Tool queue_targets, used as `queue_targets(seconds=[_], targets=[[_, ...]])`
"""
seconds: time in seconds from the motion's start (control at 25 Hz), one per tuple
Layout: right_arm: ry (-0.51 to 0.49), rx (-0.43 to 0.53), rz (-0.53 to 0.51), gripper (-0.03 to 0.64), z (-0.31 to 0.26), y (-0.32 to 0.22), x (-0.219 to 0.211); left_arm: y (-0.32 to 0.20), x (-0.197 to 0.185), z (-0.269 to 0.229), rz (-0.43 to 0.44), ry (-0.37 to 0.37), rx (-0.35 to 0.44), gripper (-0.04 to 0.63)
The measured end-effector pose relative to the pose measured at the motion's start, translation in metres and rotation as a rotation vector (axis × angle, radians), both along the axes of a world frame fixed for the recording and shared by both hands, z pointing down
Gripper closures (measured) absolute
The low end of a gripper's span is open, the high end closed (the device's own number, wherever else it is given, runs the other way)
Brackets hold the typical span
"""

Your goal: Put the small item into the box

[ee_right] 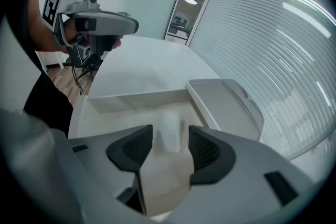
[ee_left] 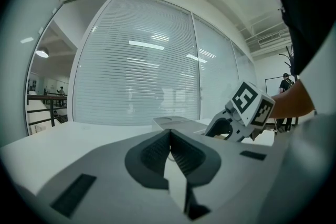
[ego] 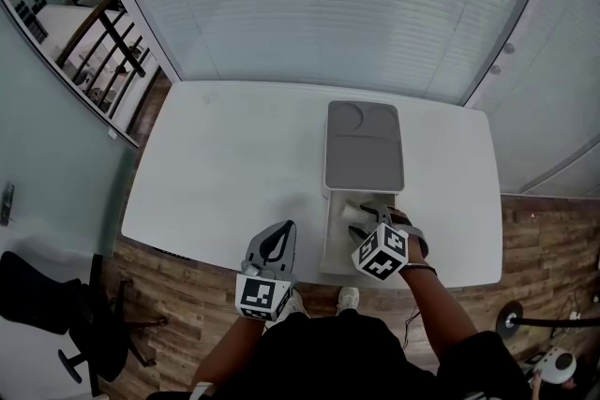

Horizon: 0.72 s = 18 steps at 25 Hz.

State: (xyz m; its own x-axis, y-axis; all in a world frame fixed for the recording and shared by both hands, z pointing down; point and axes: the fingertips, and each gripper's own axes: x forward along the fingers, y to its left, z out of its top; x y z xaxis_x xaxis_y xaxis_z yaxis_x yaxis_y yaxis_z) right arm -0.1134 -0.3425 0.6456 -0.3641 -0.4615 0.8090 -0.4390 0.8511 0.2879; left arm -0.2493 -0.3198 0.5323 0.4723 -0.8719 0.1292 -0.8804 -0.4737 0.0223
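Observation:
A white box (ego: 330,248) stands open near the table's front edge, its grey lid (ego: 364,145) lying flat behind it. My right gripper (ego: 372,214) hangs over the box interior. In the right gripper view its jaws (ee_right: 170,139) stand open, and a small white item (ee_right: 170,124) lies on the box floor between them with a gap on each side. The box wall (ee_right: 136,98) and the lid (ee_right: 226,102) show beyond. My left gripper (ego: 278,241) rests left of the box; its jaws (ee_left: 169,150) are shut with nothing in them.
The white table (ego: 234,164) runs up to a wall of glass and blinds (ego: 356,5). Wooden floor (ego: 178,281) and a black office chair (ego: 56,304) lie below the front left edge. A stair railing (ego: 108,51) shows at the far left.

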Motion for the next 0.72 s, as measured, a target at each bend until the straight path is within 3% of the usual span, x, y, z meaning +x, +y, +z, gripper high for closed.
queue_targets(seconds=[0.36, 0.44, 0.72], targets=[[-0.305, 0.16, 0.114, 0.428, -0.072, -0.001, -0.013, 0.001, 0.008, -0.001, 0.014, -0.012, -0.013, 0.583], [-0.379, 0.193, 0.134, 0.443, -0.088, -0.003, -0.013, 0.0, 0.014, -0.01, 0.03, -0.014, 0.03, 0.583], [-0.578, 0.336, 0.193, 0.558, -0.132, -0.006, -0.008, -0.003, 0.024, -0.025, 0.048, -0.002, 0.067, 0.583]])
